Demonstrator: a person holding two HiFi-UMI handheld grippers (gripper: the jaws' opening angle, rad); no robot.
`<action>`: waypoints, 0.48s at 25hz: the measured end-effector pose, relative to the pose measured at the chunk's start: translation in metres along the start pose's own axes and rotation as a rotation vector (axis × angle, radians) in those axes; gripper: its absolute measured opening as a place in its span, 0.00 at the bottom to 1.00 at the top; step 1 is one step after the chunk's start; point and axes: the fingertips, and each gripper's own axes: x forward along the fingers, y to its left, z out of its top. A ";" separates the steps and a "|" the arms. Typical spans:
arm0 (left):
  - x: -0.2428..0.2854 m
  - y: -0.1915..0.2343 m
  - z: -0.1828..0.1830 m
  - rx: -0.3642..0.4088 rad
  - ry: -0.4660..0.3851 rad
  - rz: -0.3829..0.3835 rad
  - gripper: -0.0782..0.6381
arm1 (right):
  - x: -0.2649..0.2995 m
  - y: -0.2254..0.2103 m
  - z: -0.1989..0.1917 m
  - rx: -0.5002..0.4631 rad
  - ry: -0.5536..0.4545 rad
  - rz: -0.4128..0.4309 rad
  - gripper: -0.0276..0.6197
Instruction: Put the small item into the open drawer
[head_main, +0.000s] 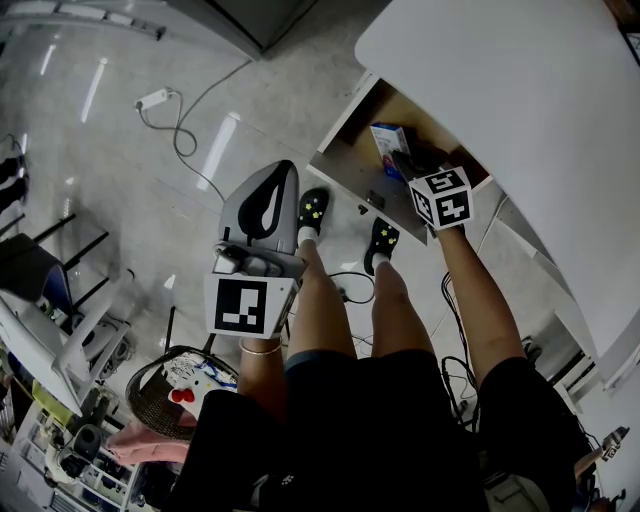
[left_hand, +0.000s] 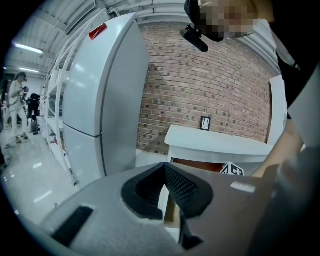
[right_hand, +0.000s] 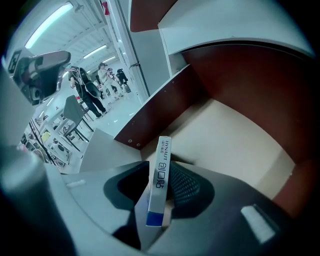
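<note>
- The fingers (right_hand: 186, 189) of the right gripper (right_hand: 159, 175) are standing apart, with a dark gap showing on the left side of the small box (right_hand: 160, 170) between them; they are not clamping it.
- The small box, white with a blue end, is standing on its narrow edge between those fingers, and its far end is reaching out past them over the pale drawer bottom.
- In the head view the right gripper (head_main: 408, 162) is pointing steeply down into the open drawer (head_main: 350, 165), and the small box (head_main: 388, 140) is sitting inside the drawer, close to the edge of the white tabletop (head_main: 520, 90) that is overhanging it. Whether the box is resting fully on the drawer bottom I cannot tell.
- The drawer (right_hand: 240, 140) is showing dark reddish walls around a light wooden bottom.
- The fingers (left_hand: 183, 187) of the left gripper (left_hand: 168, 194) are standing slightly apart, with a sliver of background showing through, and are holding nothing.
- The left gripper (head_main: 284, 172) is hanging well apart from the drawer, over the glossy floor (head_main: 110, 210), with its marker cube (head_main: 240, 306) facing the head camera.
- The person's two black shoes (head_main: 313, 210) are standing on the floor just beside the drawer front.
- A white power strip (head_main: 155, 98) is lying farther out on the floor with its cable trailing.
- A woven basket (head_main: 165, 395) is sitting near the person's left side.
- Ahead of the left gripper a tall grey refrigerator (left_hand: 100, 100) is standing beside a brick wall (left_hand: 215, 85).
</note>
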 end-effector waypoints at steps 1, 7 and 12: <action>0.000 0.000 0.000 0.001 -0.001 0.000 0.10 | -0.001 -0.001 0.000 -0.001 0.000 -0.002 0.25; -0.001 -0.003 0.001 0.004 0.000 -0.005 0.10 | -0.006 -0.006 0.000 0.009 -0.010 -0.021 0.25; -0.002 -0.005 0.003 0.007 -0.004 -0.010 0.10 | -0.010 -0.006 -0.001 0.012 -0.017 -0.031 0.25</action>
